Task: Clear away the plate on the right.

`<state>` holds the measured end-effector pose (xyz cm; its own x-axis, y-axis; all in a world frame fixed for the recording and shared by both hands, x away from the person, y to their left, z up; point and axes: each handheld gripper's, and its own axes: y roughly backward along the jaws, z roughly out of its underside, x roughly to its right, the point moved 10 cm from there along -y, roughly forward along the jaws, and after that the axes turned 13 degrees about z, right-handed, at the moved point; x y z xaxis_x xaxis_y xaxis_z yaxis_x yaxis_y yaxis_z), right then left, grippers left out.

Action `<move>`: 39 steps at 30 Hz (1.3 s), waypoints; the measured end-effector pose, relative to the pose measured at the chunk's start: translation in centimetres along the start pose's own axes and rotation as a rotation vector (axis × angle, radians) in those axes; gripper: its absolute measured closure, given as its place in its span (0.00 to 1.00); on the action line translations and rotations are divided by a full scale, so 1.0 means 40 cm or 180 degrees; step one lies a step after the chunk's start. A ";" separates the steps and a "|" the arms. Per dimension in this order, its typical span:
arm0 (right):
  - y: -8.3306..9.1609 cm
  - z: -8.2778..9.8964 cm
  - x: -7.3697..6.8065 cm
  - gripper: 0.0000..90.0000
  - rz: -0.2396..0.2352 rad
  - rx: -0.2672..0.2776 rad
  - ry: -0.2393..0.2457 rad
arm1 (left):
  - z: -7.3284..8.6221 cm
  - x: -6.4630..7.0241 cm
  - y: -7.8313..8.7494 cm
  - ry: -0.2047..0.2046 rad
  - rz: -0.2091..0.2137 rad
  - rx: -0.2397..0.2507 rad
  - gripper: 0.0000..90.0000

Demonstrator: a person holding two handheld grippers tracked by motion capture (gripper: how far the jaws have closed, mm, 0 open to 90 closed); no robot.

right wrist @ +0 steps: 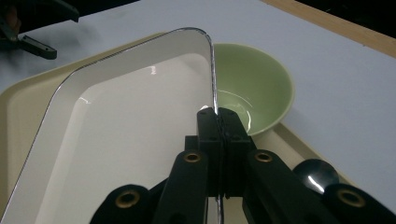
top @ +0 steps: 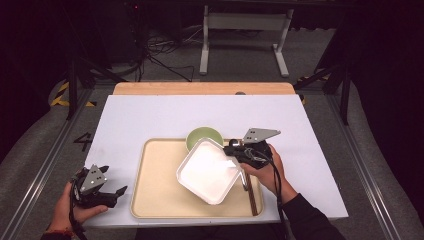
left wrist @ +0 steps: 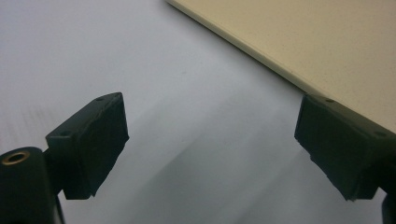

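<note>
Plate (top: 209, 171) over the tray (top: 155, 195), bowl (top: 200, 136) behind it.

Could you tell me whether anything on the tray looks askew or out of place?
Yes: the white square plate sits tilted and turned cornerwise over the tray, its rim pinched in the right gripper, overlapping the green bowl.

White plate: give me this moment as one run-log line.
right gripper shut on white plate rim | plate over tray, beside green bowl | left gripper open, idle

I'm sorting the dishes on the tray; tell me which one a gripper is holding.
The white square plate: the right gripper is clamped on its rim, tilting it over the tray. The green bowl sits behind it, ungripped.
</note>
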<state>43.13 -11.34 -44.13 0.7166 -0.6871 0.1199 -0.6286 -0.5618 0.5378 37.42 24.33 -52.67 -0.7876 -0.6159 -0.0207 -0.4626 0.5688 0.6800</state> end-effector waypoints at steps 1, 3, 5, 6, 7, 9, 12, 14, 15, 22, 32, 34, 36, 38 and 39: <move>-0.005 0.000 -0.005 1.00 -0.0005 -0.0009 0.0025 | -0.001 -0.001 0.001 -0.0007 -0.0003 0.0008 0.12; -0.017 -0.001 -0.015 1.00 -0.0013 -0.0034 0.0093 | -0.002 -0.001 0.002 -0.0011 0.0003 0.0008 0.12; -0.028 -0.004 -0.025 1.00 -0.0045 -0.0031 0.0153 | -0.003 0.000 0.005 0.0012 0.0006 0.0041 0.12; -0.033 -0.004 -0.031 1.00 -0.0060 -0.0045 0.0184 | -0.001 0.000 0.004 0.0008 0.0006 0.0032 0.12; -0.039 -0.004 -0.036 1.00 -0.0062 -0.0052 0.0223 | -0.001 0.000 0.004 0.0008 0.0006 0.0032 0.12; -0.046 -0.004 -0.042 1.00 -0.0052 -0.0057 0.0280 | 0.002 -0.003 0.005 0.0012 0.0006 0.0023 0.12; -0.059 -0.003 -0.061 0.99 -0.0098 -0.0084 0.0333 | 0.002 -0.001 0.006 0.0008 0.0009 0.0036 0.12; -0.069 -0.005 -0.082 0.99 -0.0119 -0.0067 0.0468 | 0.002 -0.003 0.006 0.0028 0.0007 0.0030 0.12; -0.071 -0.006 -0.087 0.99 -0.0118 -0.0056 0.0482 | 0.001 -0.003 0.005 0.0025 0.0016 0.0031 0.12; -0.086 -0.013 -0.113 0.99 -0.0198 -0.0036 0.0566 | 0.003 0.001 0.001 0.0004 0.0031 -0.0006 0.12; -0.110 -0.016 -0.144 0.94 -0.0102 -0.0020 0.0697 | 0.006 -0.002 -0.002 0.0024 0.0034 -0.0018 0.12; -0.106 -0.020 -0.142 0.94 -0.0059 0.0006 0.0714 | 0.007 -0.003 -0.001 0.0027 0.0019 -0.0023 0.12; -0.099 -0.023 -0.140 0.95 -0.0057 0.0036 0.0690 | 0.007 -0.001 -0.004 0.0015 0.0020 -0.0033 0.12; -0.090 -0.021 -0.136 0.96 -0.0064 0.0051 0.0677 | 0.007 0.000 -0.007 0.0003 0.0027 -0.0049 0.12; -0.083 -0.020 -0.134 0.96 -0.0078 0.0062 0.0662 | 0.008 0.001 -0.007 -0.0002 0.0026 -0.0055 0.12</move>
<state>41.62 -5.41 -45.88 0.7776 -0.5641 0.2778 -0.6144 -0.5874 0.5268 37.41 24.31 -53.09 -0.7916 -0.6109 -0.0154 -0.4491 0.5644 0.6926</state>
